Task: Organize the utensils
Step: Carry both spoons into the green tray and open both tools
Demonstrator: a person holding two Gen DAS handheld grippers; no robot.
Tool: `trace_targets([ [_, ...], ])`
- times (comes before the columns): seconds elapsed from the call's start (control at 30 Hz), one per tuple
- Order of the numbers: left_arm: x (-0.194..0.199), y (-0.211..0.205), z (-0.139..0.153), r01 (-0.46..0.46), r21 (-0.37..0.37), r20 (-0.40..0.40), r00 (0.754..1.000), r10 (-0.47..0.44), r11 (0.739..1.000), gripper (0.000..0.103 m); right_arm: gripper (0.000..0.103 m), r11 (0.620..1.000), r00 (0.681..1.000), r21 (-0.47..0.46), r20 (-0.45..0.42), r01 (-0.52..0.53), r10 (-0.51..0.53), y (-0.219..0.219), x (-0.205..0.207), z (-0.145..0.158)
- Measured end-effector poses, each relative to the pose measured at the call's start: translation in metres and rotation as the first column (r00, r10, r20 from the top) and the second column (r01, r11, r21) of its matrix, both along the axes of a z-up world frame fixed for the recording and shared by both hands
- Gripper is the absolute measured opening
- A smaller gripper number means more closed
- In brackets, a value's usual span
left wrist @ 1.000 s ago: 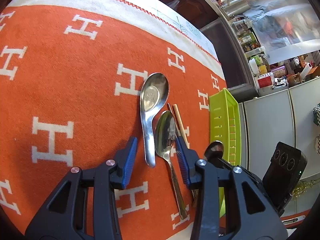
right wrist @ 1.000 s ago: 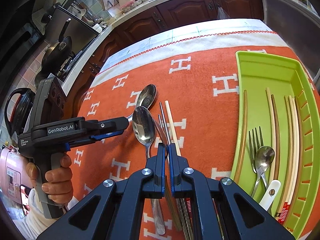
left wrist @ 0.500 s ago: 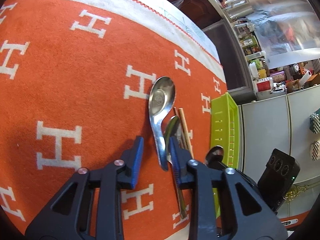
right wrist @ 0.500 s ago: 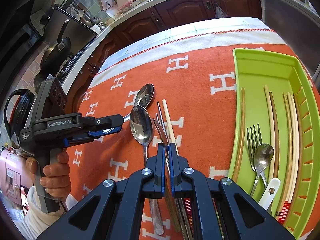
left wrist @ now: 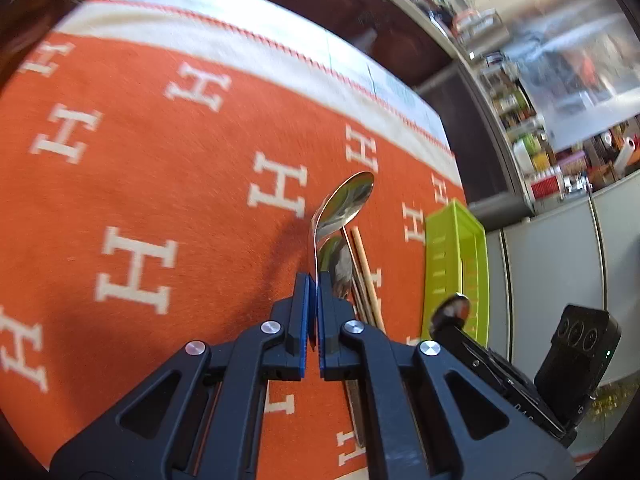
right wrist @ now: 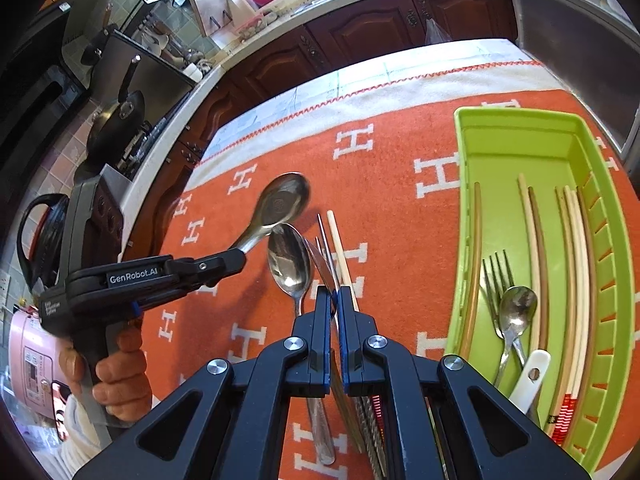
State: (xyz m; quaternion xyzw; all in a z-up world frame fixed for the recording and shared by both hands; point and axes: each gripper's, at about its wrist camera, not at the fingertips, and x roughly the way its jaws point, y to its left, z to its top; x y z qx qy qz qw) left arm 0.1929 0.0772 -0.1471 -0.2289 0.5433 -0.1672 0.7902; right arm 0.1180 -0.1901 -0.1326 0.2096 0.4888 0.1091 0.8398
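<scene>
Soup spoon [right wrist: 280, 204], lifted left of the green tray [right wrist: 520, 128], is clamped by the left gripper [left wrist: 314, 280]. Right gripper [right wrist: 335, 300] is pinched on a knife [right wrist: 320, 264]. Carrying to the tray is judged next.

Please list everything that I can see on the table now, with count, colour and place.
cloth: one, orange with white H marks, covers the table
tray: one, green, right side
chopsticks: about seven, brown and pale, in tray
fork: one, steel, in tray
small spoon: one, steel, in tray
white spoon: one, in tray
spoon: one, steel, on cloth
wooden chopstick: one, pale, on cloth
big spoon: one, steel, in left claw
silver piece: one, type unclear, in right claw
left claw: black, closed
right claw: black, closed
</scene>
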Motion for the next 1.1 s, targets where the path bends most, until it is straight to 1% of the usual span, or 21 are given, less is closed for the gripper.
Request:
trace_targets([
  [0.03,-0.005,0.002,0.008,-0.023,0.006,0.016,1.000,0.023,1.000,0.001,0.003,1.000,1.000,0.009,0.009,0.010,-0.010,-0.005,-0.003,0.004],
  [0.1,-0.014,0.002,0.023,-0.036,0.012,0.042,0.998,0.035,0.999,0.001,0.003,0.999,0.999,0.025,0.021,0.031,-0.031,-0.014,-0.008,0.012],
  [0.17,-0.027,-0.003,0.036,-0.026,0.013,0.064,0.998,0.025,1.000,0.001,0.003,0.998,0.998,0.041,0.036,0.053,-0.054,-0.026,-0.015,0.021],
  [0.23,-0.039,-0.015,0.049,0.002,0.009,0.078,0.997,-0.003,1.000,0.001,0.003,0.996,0.995,0.044,0.051,0.079,-0.082,-0.042,-0.022,0.032],
  [0.3,-0.051,-0.037,0.062,0.038,0.013,0.090,0.995,-0.039,0.999,0.001,0.003,0.994,0.992,0.035,0.062,0.107,-0.109,-0.056,-0.027,0.041],
  [0.37,-0.060,-0.056,0.070,0.069,0.011,0.097,0.993,-0.070,0.998,0.001,0.003,0.988,0.986,0.049,0.071,0.146,-0.149,-0.077,-0.035,0.050],
  [0.5,-0.072,-0.101,0.080,0.122,0.020,0.093,0.988,-0.123,0.992,0.001,0.004,0.979,0.978,0.075,0.070,0.192,-0.197,-0.113,-0.051,0.062],
  [0.6,-0.077,-0.132,0.079,0.150,0.020,0.068,0.986,-0.151,0.988,0.001,0.004,0.972,0.974,0.116,0.075,0.205,-0.214,-0.137,-0.062,0.068],
  [0.7,-0.081,-0.155,0.077,0.167,0.028,0.052,0.984,-0.168,0.986,0.001,0.003,0.970,0.971,0.118,0.085,0.212,-0.222,-0.153,-0.073,0.079],
  [0.77,-0.081,-0.170,0.074,0.170,0.043,0.051,0.984,-0.172,0.985,0.001,0.003,0.970,0.974,0.147,0.091,0.195,-0.209,-0.163,-0.084,0.084],
  [0.83,-0.078,-0.180,0.068,0.164,0.052,0.042,0.985,-0.166,0.985,0.001,0.003,0.974,0.979,0.141,0.075,0.180,-0.191,-0.165,-0.090,0.085],
  [0.93,-0.072,-0.190,0.056,0.132,0.084,0.039,0.990,-0.136,0.988,0.001,0.003,0.983,0.986,0.088,0.030,0.161,-0.164,-0.157,-0.095,0.075],
  [1.03,-0.064,-0.200,0.041,0.100,0.103,0.021,0.994,-0.103,0.990,0.001,0.003,0.984,0.988,0.089,-0.034,0.152,-0.149,-0.149,-0.091,0.055],
  [1.1,-0.058,-0.205,0.032,0.084,0.115,0.009,0.996,-0.086,0.990,0.001,0.003,0.985,0.988,0.092,-0.060,0.148,-0.143,-0.148,-0.089,0.043],
])
